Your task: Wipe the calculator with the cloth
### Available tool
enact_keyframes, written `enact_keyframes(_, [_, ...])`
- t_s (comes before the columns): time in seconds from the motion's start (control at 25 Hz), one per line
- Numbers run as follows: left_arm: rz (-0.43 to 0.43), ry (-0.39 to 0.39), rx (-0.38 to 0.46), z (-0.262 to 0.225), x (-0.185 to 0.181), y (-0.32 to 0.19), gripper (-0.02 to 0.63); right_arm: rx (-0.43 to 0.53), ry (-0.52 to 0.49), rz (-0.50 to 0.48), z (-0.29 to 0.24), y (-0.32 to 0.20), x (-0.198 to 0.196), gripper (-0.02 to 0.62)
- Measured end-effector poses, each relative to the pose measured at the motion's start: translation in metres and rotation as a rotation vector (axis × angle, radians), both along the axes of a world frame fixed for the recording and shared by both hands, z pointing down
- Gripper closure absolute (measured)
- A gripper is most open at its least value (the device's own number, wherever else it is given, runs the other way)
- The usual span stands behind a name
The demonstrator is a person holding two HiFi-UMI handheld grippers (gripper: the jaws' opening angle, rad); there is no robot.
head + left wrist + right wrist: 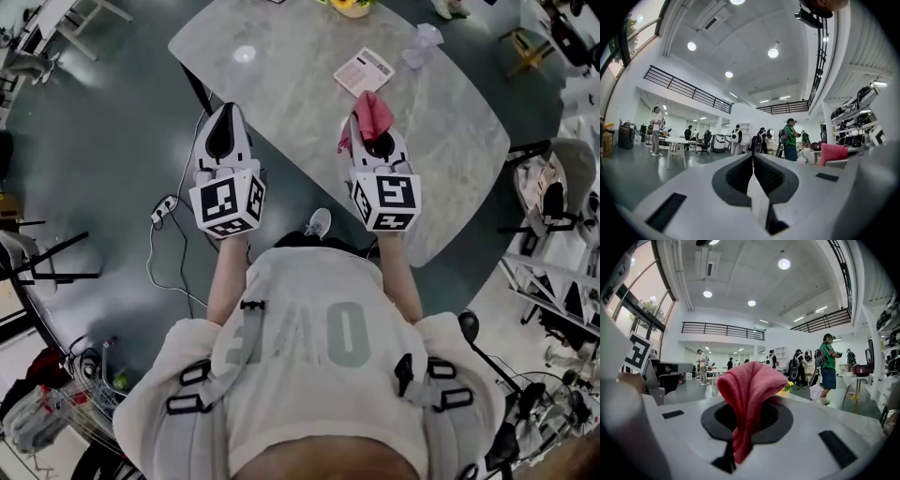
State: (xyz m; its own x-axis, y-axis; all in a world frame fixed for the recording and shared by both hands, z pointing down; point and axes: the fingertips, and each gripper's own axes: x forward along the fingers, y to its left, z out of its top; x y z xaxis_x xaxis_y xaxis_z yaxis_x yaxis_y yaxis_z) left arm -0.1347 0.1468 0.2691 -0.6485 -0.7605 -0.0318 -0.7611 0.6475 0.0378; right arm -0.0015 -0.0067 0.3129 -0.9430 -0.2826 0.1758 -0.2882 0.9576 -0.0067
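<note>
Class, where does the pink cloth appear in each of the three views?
Head view: pink cloth, upper right of centre, in the right gripper.
Left gripper view: far right, mid-height.
Right gripper view: centre, between the jaws.
Shared landmark: green-shirted person, both gripper views.

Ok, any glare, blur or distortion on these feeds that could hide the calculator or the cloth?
Head view: fisheye bending at the edges, one glare spot on the table, clear of the calculator. Left gripper view: dark vignetted corners, blown-out ceiling lights, the left gripper body soft up close. Right gripper view: same curvature; the cloth sits central and sharp.
</note>
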Motion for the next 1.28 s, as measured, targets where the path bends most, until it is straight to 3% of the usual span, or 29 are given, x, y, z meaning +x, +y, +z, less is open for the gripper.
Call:
enact_keyframes(0.24, [0.071, 0.014, -0.036, 0.008, -0.006, -0.066, 0.583, -0.022, 0.013, 0.035, 0.004, -0.053, -0.014, 0.541])
enact_keyframes(0.44, [0.134, 0.036, -0.016, 0.001, -0.029, -0.105, 0.583, -0.015, 0.015, 0.104, -0.001, -0.078, -0.021, 0.541])
enact_keyframes(0.8, [0.378, 0.079, -0.009, 0.035, -0.058, -0.243, 0.583, 0.002, 0.026, 0.361, 0.026, -0.174, -0.013, 0.541])
enact_keyframes(1.28, [0.669, 0.091, -0.014, 0.024, -0.044, -0.332, 0.583, 0.006, 0.029, 0.640, 0.016, -0.212, 0.020, 0.541])
